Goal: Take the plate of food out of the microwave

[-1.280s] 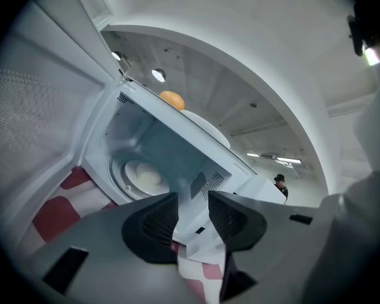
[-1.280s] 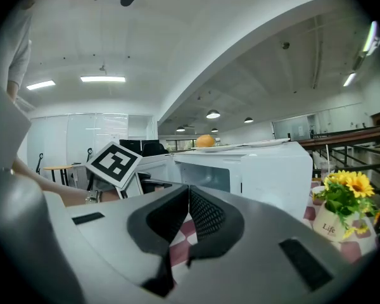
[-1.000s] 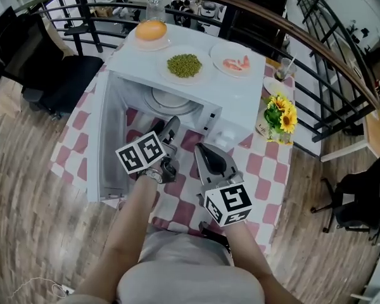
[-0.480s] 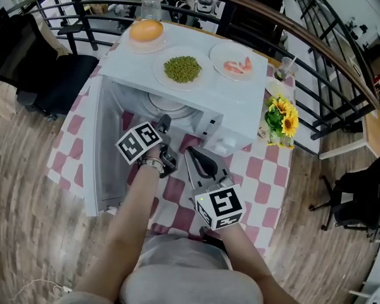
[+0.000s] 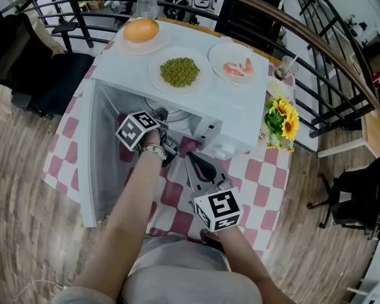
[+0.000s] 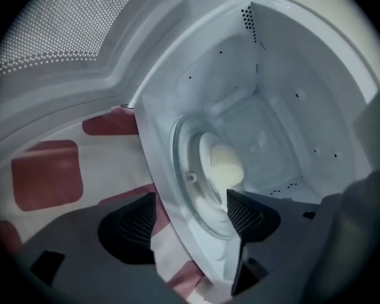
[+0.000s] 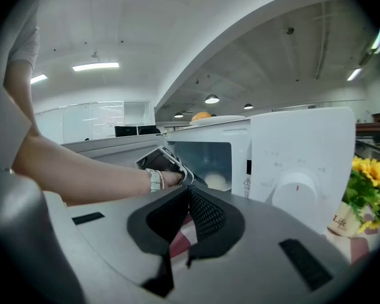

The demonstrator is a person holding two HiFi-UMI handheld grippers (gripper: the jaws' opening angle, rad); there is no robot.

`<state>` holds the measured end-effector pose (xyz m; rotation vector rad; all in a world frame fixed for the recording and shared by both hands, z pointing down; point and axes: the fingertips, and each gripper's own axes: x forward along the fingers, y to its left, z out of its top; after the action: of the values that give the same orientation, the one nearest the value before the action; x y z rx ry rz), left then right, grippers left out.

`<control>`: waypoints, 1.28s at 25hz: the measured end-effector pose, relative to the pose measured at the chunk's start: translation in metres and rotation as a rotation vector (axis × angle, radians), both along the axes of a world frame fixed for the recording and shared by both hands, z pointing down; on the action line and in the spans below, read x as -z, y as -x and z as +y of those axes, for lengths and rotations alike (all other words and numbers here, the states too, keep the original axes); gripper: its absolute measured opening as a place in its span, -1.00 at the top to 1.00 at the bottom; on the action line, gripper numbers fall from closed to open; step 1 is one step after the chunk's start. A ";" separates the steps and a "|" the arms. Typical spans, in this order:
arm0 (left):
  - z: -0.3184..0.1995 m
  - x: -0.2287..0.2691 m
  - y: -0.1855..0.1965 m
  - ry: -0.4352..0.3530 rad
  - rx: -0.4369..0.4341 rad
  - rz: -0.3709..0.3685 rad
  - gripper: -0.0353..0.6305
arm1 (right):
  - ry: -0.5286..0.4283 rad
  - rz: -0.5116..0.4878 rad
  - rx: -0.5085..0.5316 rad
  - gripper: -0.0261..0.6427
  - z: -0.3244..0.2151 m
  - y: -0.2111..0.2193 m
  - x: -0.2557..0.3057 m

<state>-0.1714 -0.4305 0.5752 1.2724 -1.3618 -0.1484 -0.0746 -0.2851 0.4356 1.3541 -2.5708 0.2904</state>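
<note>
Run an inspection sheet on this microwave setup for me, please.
Surface: checked tablecloth under the microwave.
Job's things: microwave, door open; plate of food inside on the turntable.
Clutter: bun, peas, shrimp plated on top; sunflowers beside it.
Grippers: left tongs open, jaws just been opening, at the microwave mouth, gripping nothing; right tongs shut, empty.
Cables: nothing seen on the table.
Surroundings: railing, office chairs, wooden floor.
</note>
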 end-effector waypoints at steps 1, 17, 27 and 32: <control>-0.002 -0.002 0.000 0.008 0.010 0.007 -0.11 | 0.005 0.002 -0.003 0.85 -0.001 -0.001 -0.002; -0.010 -0.012 -0.002 0.067 0.035 0.057 -0.12 | 0.035 0.004 -0.005 0.85 -0.002 -0.002 -0.013; 0.005 -0.005 -0.004 0.063 0.018 0.068 0.09 | 0.025 -0.003 -0.001 0.85 0.004 -0.002 -0.007; 0.015 -0.001 -0.007 0.052 0.019 0.119 0.25 | 0.024 -0.018 -0.008 0.85 0.007 -0.004 -0.003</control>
<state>-0.1648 -0.4154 0.5765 1.1889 -1.2686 -0.1980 -0.0707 -0.2783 0.4385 1.3597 -2.5686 0.3354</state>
